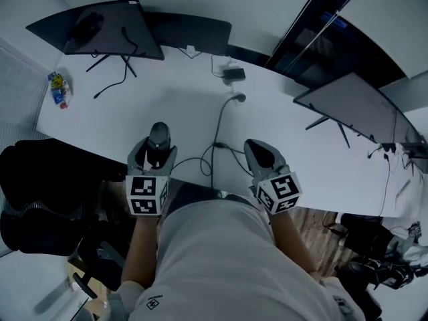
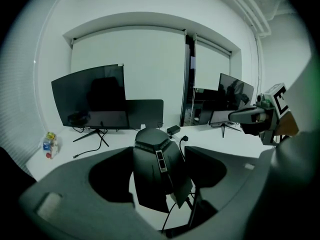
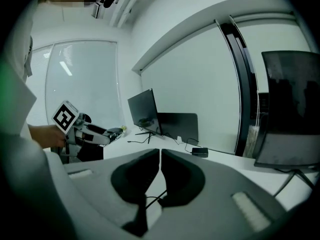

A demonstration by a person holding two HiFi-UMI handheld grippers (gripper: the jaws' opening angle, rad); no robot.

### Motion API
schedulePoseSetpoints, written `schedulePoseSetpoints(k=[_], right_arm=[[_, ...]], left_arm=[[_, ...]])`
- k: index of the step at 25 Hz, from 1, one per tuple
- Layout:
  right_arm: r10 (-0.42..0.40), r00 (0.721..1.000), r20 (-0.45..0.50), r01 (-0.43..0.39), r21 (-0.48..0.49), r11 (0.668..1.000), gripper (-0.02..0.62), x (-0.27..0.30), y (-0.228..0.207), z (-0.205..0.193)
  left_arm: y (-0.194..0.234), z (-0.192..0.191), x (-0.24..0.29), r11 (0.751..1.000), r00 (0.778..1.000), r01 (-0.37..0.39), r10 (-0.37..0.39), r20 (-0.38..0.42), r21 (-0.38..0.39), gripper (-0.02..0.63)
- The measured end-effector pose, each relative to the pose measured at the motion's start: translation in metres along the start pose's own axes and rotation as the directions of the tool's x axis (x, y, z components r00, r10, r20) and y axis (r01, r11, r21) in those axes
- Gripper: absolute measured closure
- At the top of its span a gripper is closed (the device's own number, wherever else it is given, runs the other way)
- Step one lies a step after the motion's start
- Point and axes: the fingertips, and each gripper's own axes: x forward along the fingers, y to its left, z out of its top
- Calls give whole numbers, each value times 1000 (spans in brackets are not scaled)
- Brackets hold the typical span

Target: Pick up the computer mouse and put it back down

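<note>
A black wired computer mouse [image 1: 159, 138] is clamped between the jaws of my left gripper [image 1: 158, 150], near the front edge of the white desk [image 1: 167, 105]. In the left gripper view the mouse [image 2: 155, 169] stands nose-up between the two pads, apparently raised off the desk, with its cable hanging below. My left gripper [image 2: 160, 156] is shut on it. My right gripper [image 1: 259, 150] hovers to the right with its jaws together and nothing in them. Its closed tips [image 3: 160, 151] show in the right gripper view, which also catches the left gripper [image 3: 92, 133] at the left.
A dark monitor [image 1: 100, 29] stands at the back left and another monitor [image 1: 354, 105] at the right. A black adapter [image 1: 234, 74] and loose cables [image 1: 217, 132] lie mid-desk. A small colourful item [image 1: 59, 89] sits far left. A black chair [image 1: 40, 192] is beside the desk.
</note>
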Motion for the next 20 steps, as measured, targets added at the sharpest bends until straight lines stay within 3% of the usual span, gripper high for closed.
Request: schedulePoseSetpoints(k=[10,20], right_arm=[[16,1000,6,-16,-26,1000,583,-2,12,2],[-5,1000,1,5,-22,1000,583,-1,14,3]], left_arm=[[8,-5,-21,1000,999,-25,25,25,-17,279],[14,-5,-13,1000,1000,0,1,17,-19,279]])
